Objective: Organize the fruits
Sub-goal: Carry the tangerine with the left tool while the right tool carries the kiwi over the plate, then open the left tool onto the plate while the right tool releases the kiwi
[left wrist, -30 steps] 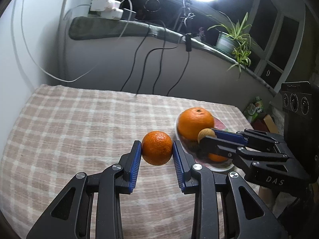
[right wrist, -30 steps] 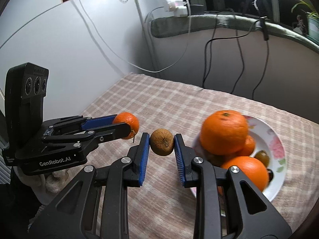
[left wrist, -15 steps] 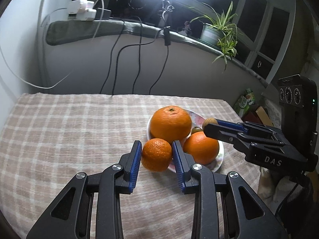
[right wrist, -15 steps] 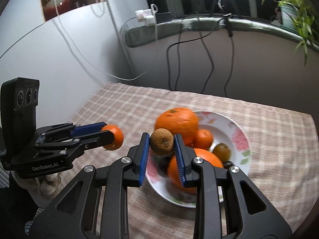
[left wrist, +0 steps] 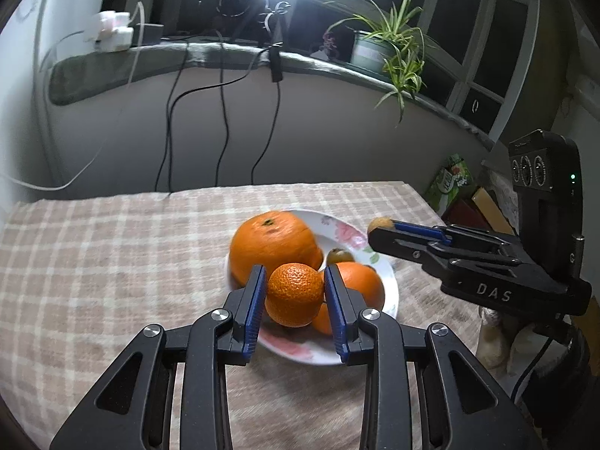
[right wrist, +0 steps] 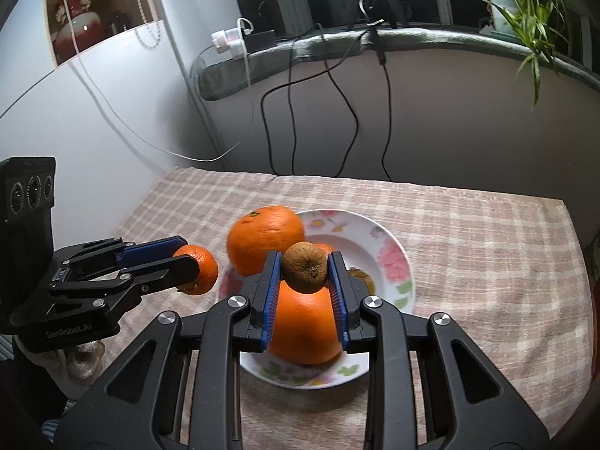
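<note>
My left gripper (left wrist: 294,290) is shut on a small tangerine (left wrist: 294,294), held just above the near rim of a white flowered plate (left wrist: 348,230). The plate holds a big orange (left wrist: 273,245), another orange (left wrist: 362,285) and a small brown-green fruit (left wrist: 339,254). My right gripper (right wrist: 304,270) is shut on a brown kiwi (right wrist: 304,267), hanging over the plate (right wrist: 390,258) above an orange (right wrist: 303,326). In the right wrist view the left gripper (right wrist: 191,262) with its tangerine (right wrist: 198,269) sits left of the plate. The right gripper (left wrist: 377,230) shows at the plate's right in the left wrist view.
The plate stands on a beige checked tablecloth (left wrist: 112,262). Black cables (left wrist: 221,112) hang down the grey wall behind. A potted plant (left wrist: 386,48) and chargers (left wrist: 112,32) sit on the sill. Boxes (left wrist: 453,183) lie past the table's right edge.
Both grippers have carried their fruit across the cloth to the plate. The tangerine now hangs at the plate's near rim and the kiwi over the fruit in it.
</note>
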The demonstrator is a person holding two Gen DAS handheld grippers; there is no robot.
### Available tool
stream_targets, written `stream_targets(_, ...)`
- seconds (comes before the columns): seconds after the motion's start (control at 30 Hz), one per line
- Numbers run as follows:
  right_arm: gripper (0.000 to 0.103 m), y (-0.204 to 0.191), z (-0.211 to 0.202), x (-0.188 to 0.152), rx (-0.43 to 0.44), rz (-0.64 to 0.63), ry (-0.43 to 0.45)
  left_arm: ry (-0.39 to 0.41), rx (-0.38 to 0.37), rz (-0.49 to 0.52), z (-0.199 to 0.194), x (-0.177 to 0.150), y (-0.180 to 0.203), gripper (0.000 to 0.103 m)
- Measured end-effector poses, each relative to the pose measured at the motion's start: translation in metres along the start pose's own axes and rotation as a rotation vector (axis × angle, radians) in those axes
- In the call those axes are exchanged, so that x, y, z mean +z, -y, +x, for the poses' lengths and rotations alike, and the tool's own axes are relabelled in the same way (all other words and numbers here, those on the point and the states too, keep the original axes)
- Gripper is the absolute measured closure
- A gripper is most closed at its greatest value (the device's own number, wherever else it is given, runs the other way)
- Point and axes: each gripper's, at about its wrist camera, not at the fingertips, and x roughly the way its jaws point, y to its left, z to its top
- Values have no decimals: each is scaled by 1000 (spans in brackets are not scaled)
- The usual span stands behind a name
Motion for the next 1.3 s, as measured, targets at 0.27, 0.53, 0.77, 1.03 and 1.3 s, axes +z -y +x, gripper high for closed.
stream_targets(0.27,77,18,4,-2,2,30,-6,-15,-11,34,17,9,16,73)
stream_targets(0.53,77,26,13,-1,14,45,-17,-15,-6,65,27,16,28,73)
stream_targets(0.77,77,33,22,-1,28,58,-34,-3,12,90,32,18,35,74)
stream_targets(1.03,65,34,23,-4,22,62,-26,-4,27,84,35,18,33,73)
stream_targets(1.3,45,38,13,-1,30,91,9,5,29,72,32,20,28,61)
